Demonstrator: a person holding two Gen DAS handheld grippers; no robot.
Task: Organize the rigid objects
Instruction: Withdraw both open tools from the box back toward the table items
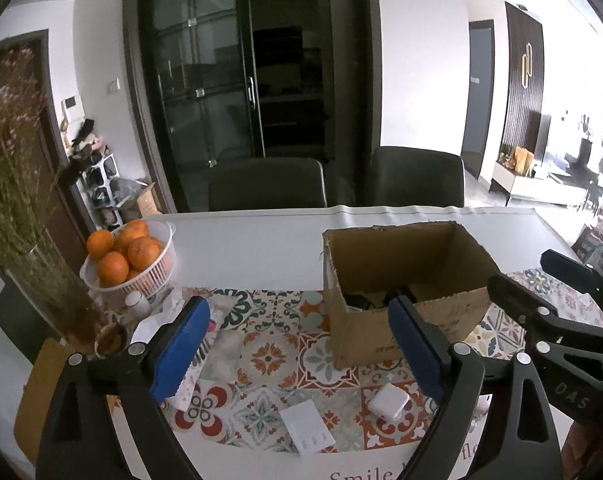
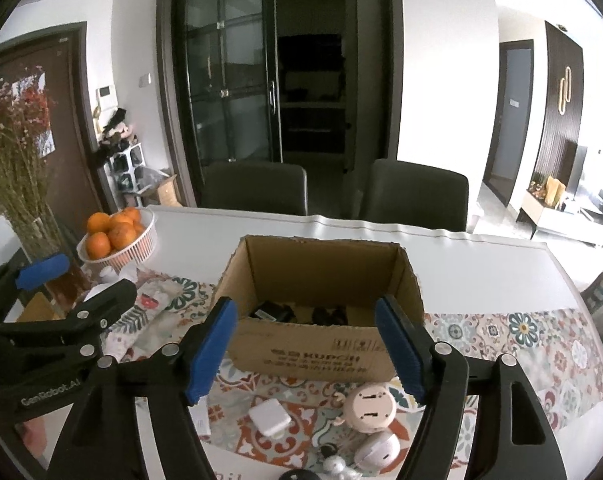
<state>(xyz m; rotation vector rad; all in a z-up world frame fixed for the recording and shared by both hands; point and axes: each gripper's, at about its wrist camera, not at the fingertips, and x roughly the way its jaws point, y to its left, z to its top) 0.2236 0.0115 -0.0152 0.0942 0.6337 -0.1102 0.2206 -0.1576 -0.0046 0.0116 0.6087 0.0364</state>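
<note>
Several dark items already sit at the bottom of the cardboard box [image 2: 317,344], so part of the sorting looks done, though exactly what they are is too dim to tell. Both tools hang empty above the patterned mat [image 1: 269,360]: the left gripper [image 1: 297,348] has its blue pads spread wide with nothing between them, and the right gripper [image 2: 305,352] is likewise parted and carrying nothing, framing the box's near wall. Plenty is left on the mat in front of the box: a white square charger [image 2: 269,416], a round beige plug adapter [image 2: 371,404], a white rounded gadget [image 2: 377,450] just beside it, and a small dark-and-white piece [image 2: 333,460] at the near edge. From the left wrist view, a flat white card [image 1: 307,426] lies near the charger too. Off to the side, the basket of oranges [image 1: 129,256] and the vase of dried flowers [image 1: 41,264] stand well apart from the work. My read: roughly midway, with at least four or five loose pieces still waiting to go in.
</note>
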